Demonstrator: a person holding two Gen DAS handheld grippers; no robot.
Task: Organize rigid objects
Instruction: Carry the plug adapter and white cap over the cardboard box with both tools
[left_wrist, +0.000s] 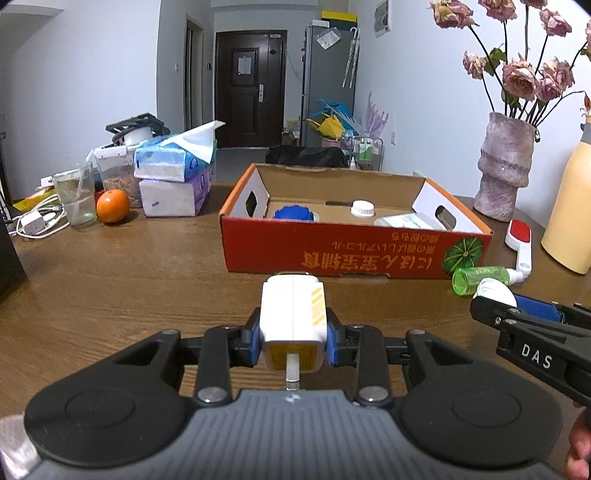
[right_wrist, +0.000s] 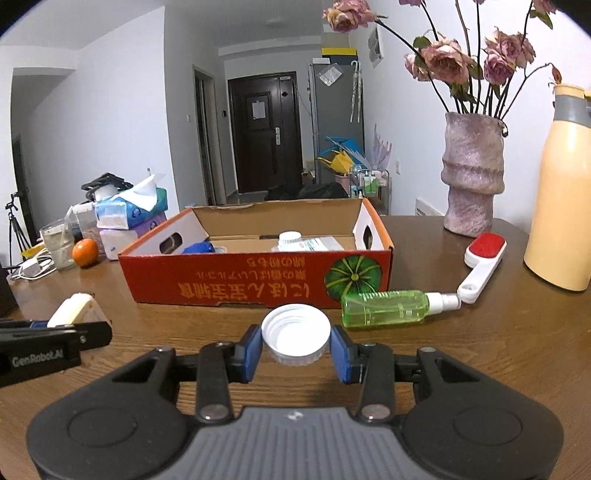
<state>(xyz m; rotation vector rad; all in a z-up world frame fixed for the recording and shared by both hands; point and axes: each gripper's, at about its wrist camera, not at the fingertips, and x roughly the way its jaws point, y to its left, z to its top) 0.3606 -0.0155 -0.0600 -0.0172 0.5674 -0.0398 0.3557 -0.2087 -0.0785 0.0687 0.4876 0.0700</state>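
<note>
Holding both items clear of counter, short of box: left tongs nipped on charger, right tongs on cap. Gripped sidewise, ready for dropping into box. Bottle lying beside box front.

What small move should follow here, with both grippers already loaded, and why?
Probably carry the right gripper forward over the red box's near wall and release the white cap inside. The box lies open straight ahead, already holding items, while the left gripper holds the white charger.

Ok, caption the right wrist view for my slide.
Right claw grips a white cap before the red box.
</note>
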